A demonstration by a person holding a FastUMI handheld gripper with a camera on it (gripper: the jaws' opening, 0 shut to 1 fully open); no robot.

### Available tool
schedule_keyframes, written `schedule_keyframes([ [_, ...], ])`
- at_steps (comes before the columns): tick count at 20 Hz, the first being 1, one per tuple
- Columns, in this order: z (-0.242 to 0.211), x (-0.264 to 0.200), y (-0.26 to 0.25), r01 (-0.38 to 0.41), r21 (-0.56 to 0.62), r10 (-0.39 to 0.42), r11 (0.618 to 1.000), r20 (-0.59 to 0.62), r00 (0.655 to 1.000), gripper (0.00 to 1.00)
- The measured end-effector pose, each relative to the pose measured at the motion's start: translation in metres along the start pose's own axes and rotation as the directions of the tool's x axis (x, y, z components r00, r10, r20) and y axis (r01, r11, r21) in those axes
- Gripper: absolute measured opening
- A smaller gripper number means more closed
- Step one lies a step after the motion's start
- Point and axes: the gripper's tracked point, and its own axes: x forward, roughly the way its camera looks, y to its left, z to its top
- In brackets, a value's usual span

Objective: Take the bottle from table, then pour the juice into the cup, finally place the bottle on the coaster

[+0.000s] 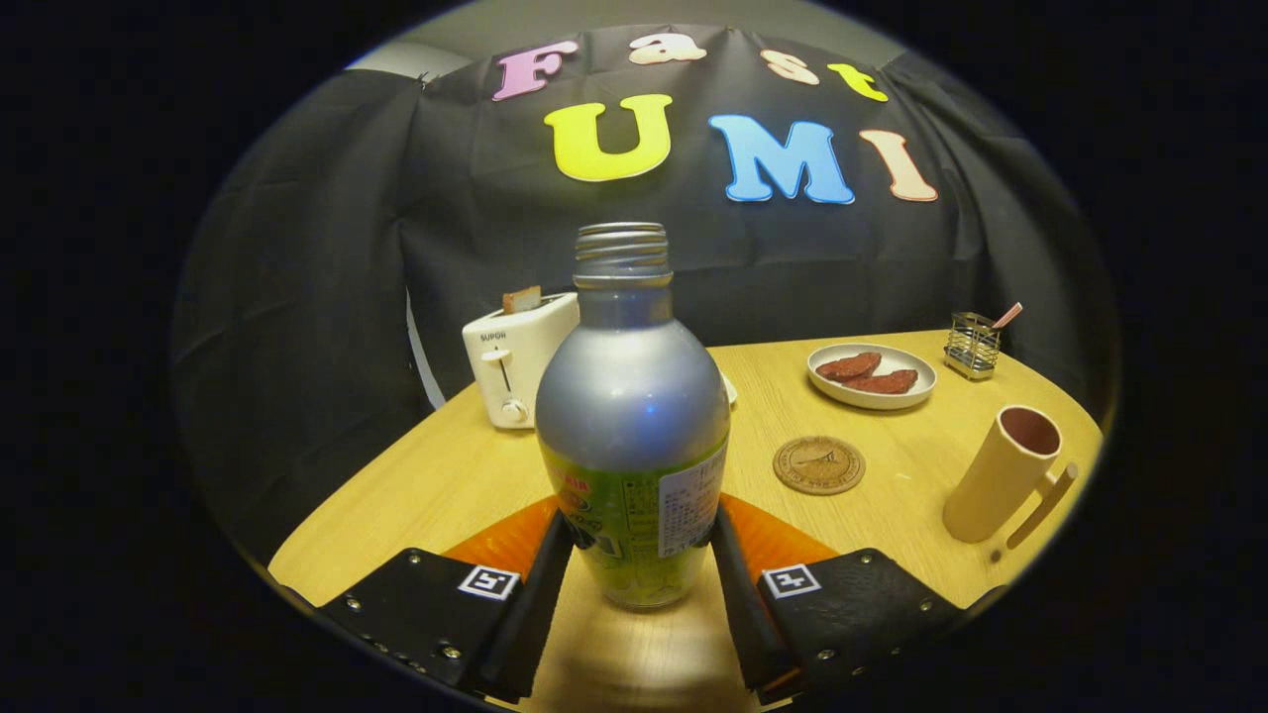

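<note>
Gripper view: claw pinches the bottle, one finger pressed on each side of its lower body. Bottle upright, cap off, threaded neck bare, silver upper body, green label low down with a white panel of fine print too small to read. Whether its base touches the worktop or sits just above it, cannot tell.

Bottle as landmark: white toaster behind it to the left, near the worktop's back edge, brand "SUPOR" on its front, a slice of toast sticking out of the slot. Round coaster to the right of the bottle, flat on the worktop, engraved mark on it not legible. Cup, tall, cream-coloured, with handle, stands further right beyond the coaster, well apart from the bottle, looks tilted by the lens. White plate with two dark red-brown pieces of food behind the coaster. Small wire holder with a pinkish stick in it just right of the plate, at the back.
</note>
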Motion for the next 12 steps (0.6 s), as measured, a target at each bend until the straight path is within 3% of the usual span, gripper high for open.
schedule_keyframes([
  [6,0.047,-0.009,-0.025,0.034,0.056,-0.037,0.998,0.058,0.998,0.74],
  [12,0.055,-0.015,-0.044,-0.037,0.245,0.026,0.969,0.049,0.998,0.74],
])
